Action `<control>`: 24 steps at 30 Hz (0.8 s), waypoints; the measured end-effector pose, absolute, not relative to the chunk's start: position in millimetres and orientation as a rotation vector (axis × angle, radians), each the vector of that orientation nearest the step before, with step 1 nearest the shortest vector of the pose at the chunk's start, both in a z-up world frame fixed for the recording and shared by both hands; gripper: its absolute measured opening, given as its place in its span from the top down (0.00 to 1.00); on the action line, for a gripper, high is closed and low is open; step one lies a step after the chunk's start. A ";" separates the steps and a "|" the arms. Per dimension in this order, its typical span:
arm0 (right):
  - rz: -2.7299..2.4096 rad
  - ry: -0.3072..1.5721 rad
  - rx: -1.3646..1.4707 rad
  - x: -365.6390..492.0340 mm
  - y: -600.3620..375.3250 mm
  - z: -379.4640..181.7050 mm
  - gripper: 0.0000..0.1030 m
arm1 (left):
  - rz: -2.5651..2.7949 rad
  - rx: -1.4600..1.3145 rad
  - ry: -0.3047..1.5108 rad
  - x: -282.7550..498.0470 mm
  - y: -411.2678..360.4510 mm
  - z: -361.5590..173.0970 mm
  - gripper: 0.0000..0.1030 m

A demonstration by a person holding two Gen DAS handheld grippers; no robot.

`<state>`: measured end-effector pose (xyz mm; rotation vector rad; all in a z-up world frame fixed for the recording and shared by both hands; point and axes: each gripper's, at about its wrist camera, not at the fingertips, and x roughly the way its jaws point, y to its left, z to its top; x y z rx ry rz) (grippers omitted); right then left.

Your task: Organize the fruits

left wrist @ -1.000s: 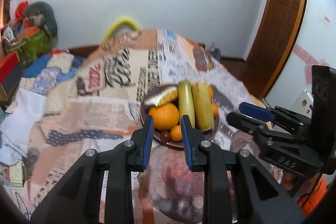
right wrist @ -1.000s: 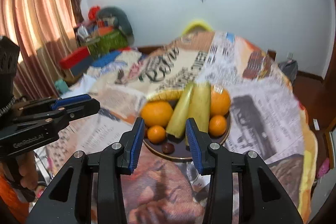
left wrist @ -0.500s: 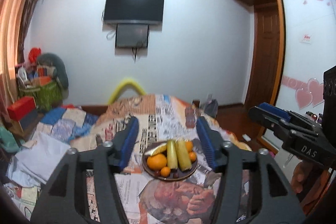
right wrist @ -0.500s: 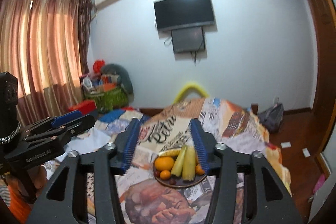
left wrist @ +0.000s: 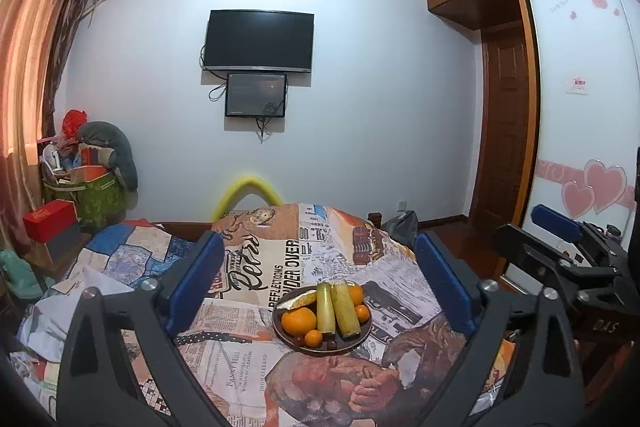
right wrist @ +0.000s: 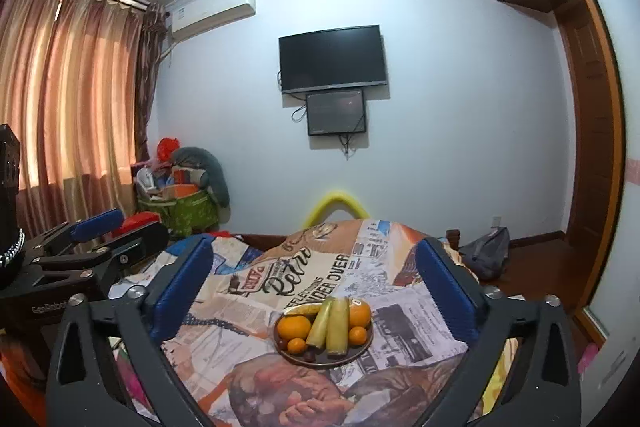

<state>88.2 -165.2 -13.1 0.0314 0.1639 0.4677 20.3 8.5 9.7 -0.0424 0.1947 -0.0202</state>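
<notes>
Seemingly I am done: every fruit sits on the plate (left wrist: pixel 320 349) at twelve o'clock, my left gripper (left wrist: pixel 318 277) and right gripper (right wrist: pixel 314 277) opening empty.

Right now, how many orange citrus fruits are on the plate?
4 show on the plate: a large one front left, a small one at the front edge, one back right and a small one right. More may hide behind the two long green-yellow pieces.

Oranges (left wrist: pixel 298 320) orange, plate (left wrist: pixel 352 343) brown, bedspread (left wrist: pixel 280 267) w/ newsprint pattern.
</notes>
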 end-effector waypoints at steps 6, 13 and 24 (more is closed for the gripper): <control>0.448 0.161 0.027 82.4 -170.0 -15.9 0.00 | -0.011 -0.046 0.198 21.5 11.0 7.8 0.01; 0.443 0.161 0.023 76.4 -170.0 -17.5 0.00 | -0.007 -0.047 0.205 22.9 10.8 4.3 0.00; 0.441 0.162 0.025 75.1 -169.8 -15.8 0.00 | -0.011 -0.048 0.209 23.6 11.3 4.7 0.00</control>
